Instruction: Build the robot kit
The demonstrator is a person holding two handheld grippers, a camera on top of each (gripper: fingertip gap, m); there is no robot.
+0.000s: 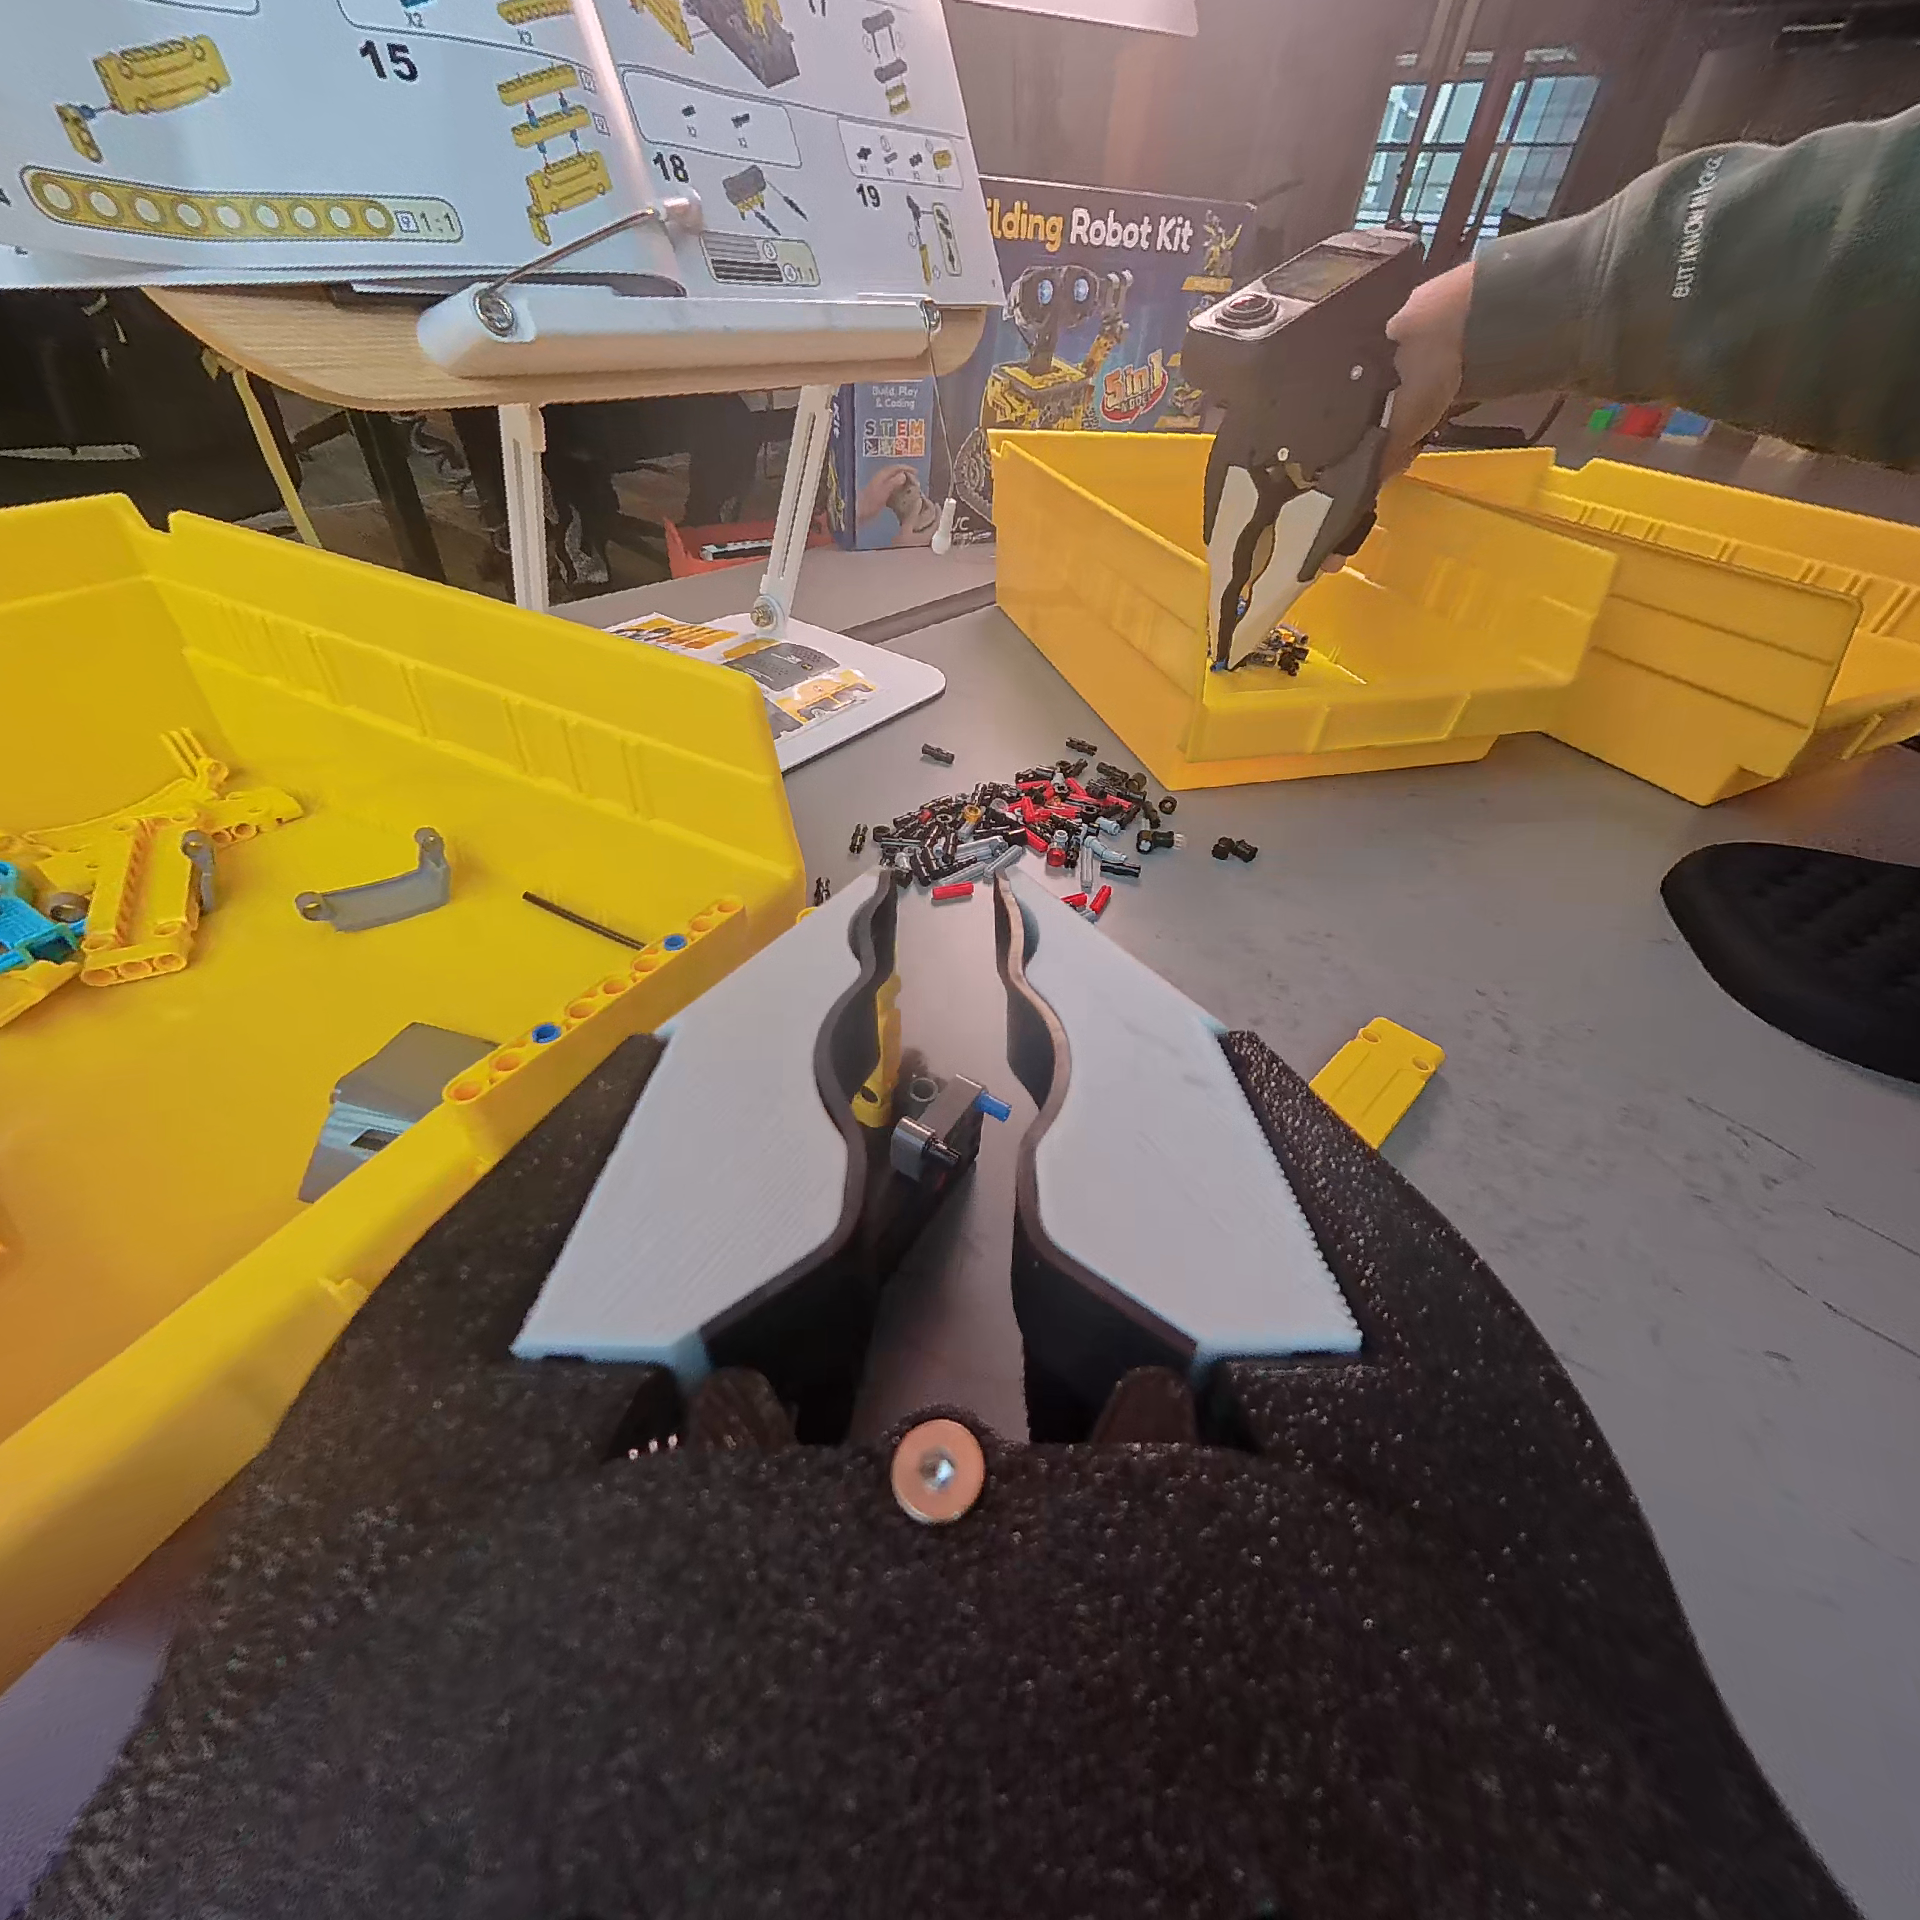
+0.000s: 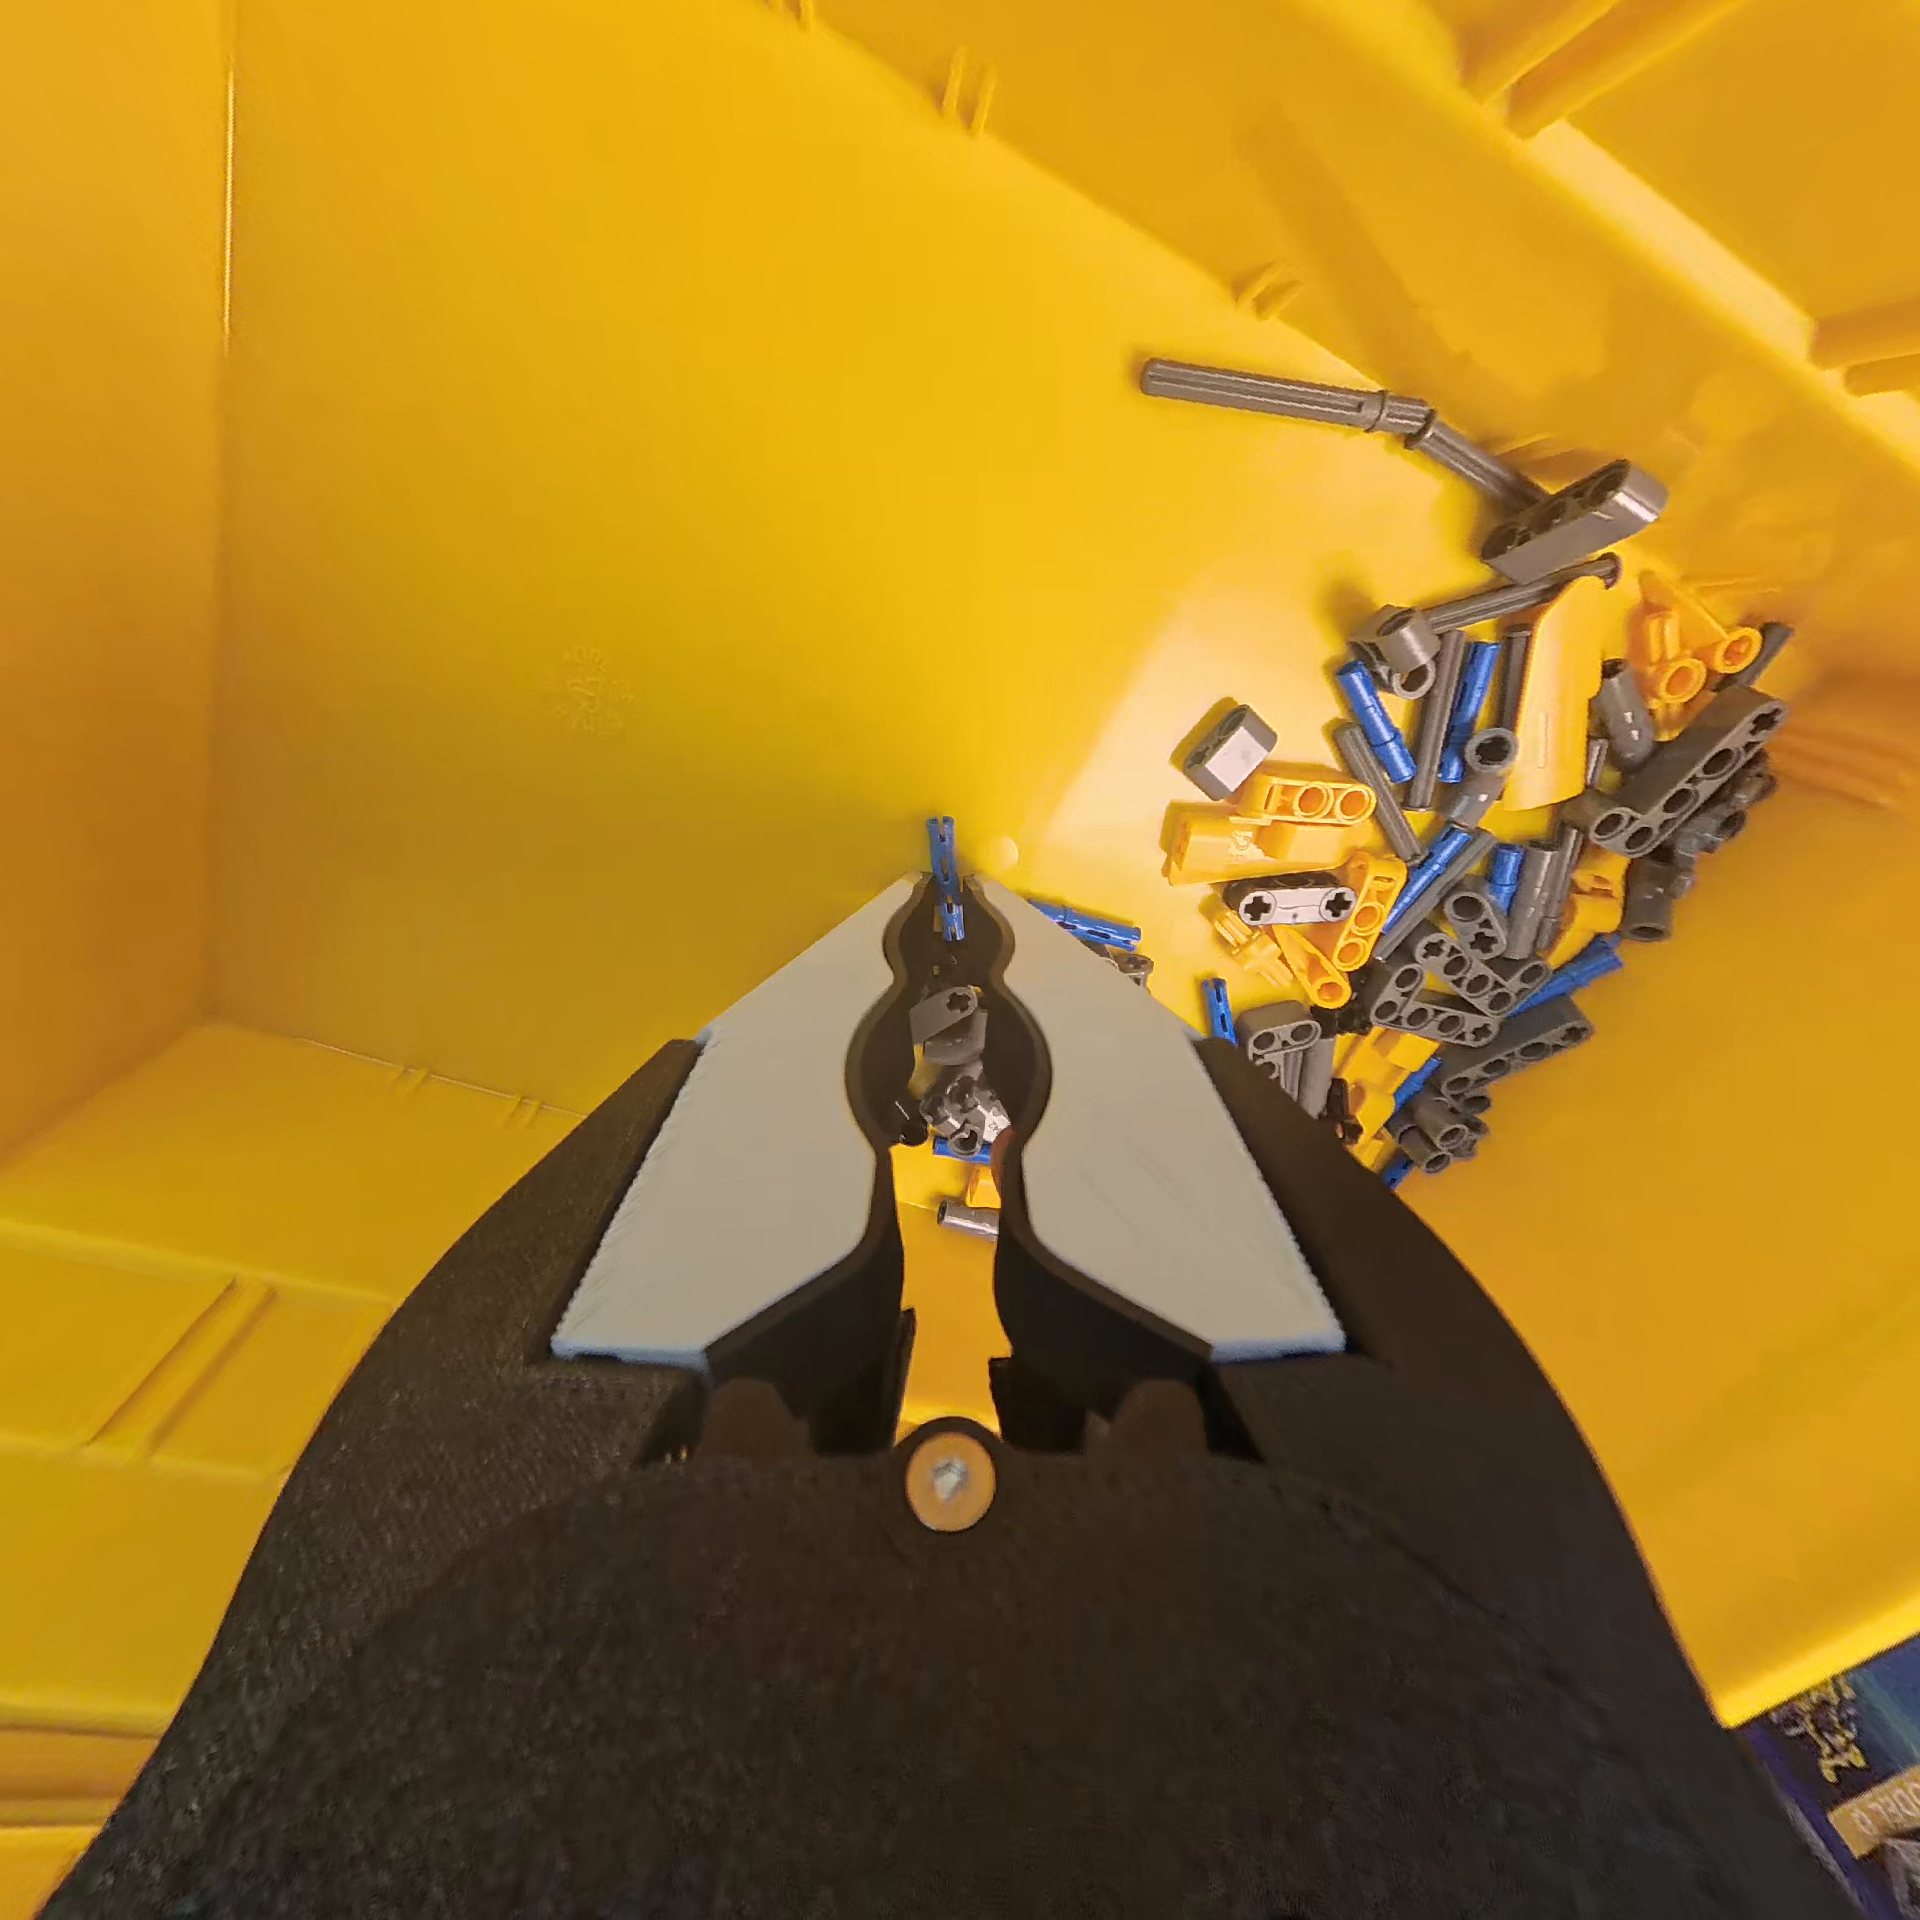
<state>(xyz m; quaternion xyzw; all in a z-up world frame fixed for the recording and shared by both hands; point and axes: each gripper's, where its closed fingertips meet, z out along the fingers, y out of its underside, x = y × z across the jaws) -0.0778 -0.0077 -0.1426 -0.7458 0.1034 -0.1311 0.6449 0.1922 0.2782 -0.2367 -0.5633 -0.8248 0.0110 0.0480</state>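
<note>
My left gripper hovers over the grey table and is shut on a small yellow, grey and black assembly with a blue pin; it sits deep between the fingers. A pile of small black, red and grey pins lies just beyond its tips. My right gripper is inside a yellow bin, its tips shut on a blue pin at the bin floor. A heap of grey, blue and yellow parts lies to its right. The right gripper also shows in the left wrist view, pointing down into that bin.
A large yellow bin on the left holds yellow beams and grey parts. An instruction booklet on a white stand and a kit box stand behind. A yellow flat piece, a black pad and further yellow bins are at the right. The left gripper's tips are roughly 40 centimetres from the right gripper's.
</note>
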